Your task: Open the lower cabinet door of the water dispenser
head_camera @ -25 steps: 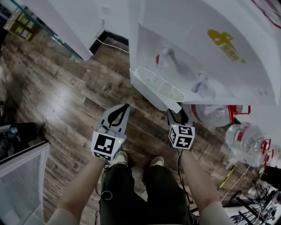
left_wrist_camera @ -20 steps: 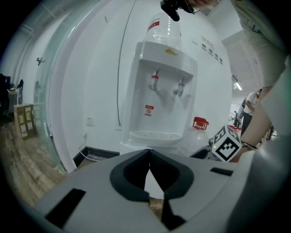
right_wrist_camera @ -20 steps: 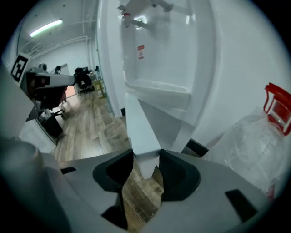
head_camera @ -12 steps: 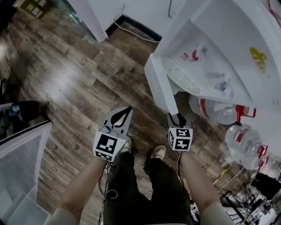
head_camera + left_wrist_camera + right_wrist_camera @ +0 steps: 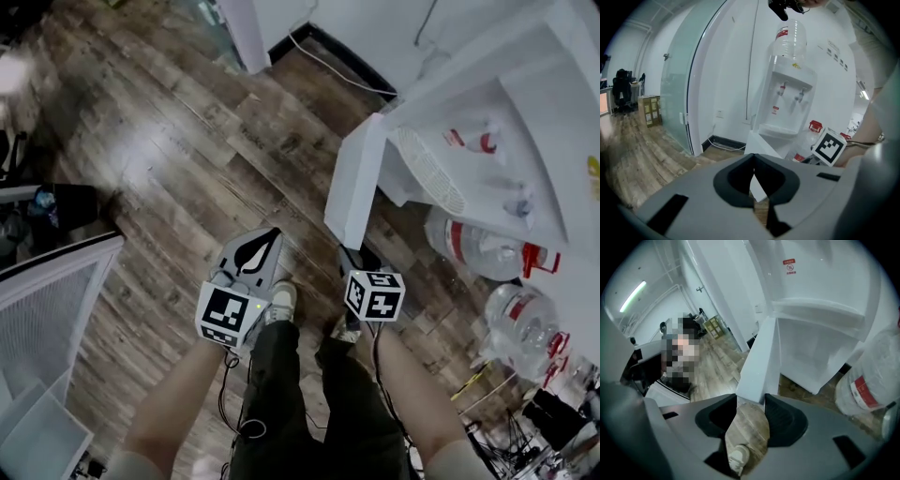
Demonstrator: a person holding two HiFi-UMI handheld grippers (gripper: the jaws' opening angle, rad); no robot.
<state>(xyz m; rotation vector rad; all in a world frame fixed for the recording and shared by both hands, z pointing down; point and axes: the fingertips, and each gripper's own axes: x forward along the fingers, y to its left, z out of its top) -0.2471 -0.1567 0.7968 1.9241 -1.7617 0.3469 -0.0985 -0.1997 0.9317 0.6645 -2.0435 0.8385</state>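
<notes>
Head view, looking steeply down. The water dispenser [image 5: 506, 103] stands on the wooden floor [image 5: 169, 159] at the floor's far edge, against the white wall. Its lower cabinet door [image 5: 358, 183] is swung outward from the cabinet and stands edge-on as a white panel, with its free edge toward the person.

The right gripper [image 5: 356, 253] meets that free edge from below. In the right gripper view, the door [image 5: 759, 357] runs down into the gap of the right gripper [image 5: 751, 401]. The door's lower corner fills the space between the two dark pads, which bear on its faces. The jaws have just been closing, with the door's edge between them, and stand partly apart at the door's thickness. Behind the door the open cabinet [image 5: 815, 348] shows as a white recess.

The left gripper [image 5: 275, 232] hovers over the floor just left of the door and clear of it. In the left gripper view, the tips of the left gripper [image 5: 753, 159] touch and nothing is between them. The door [image 5: 759, 143] and the dispenser [image 5: 787, 103] lie beyond them.

Two water bottles [image 5: 478, 248] lie on the floor to the right of the dispenser's base. One of the person's shoes [image 5: 281, 300] shows between the two grippers.
</notes>
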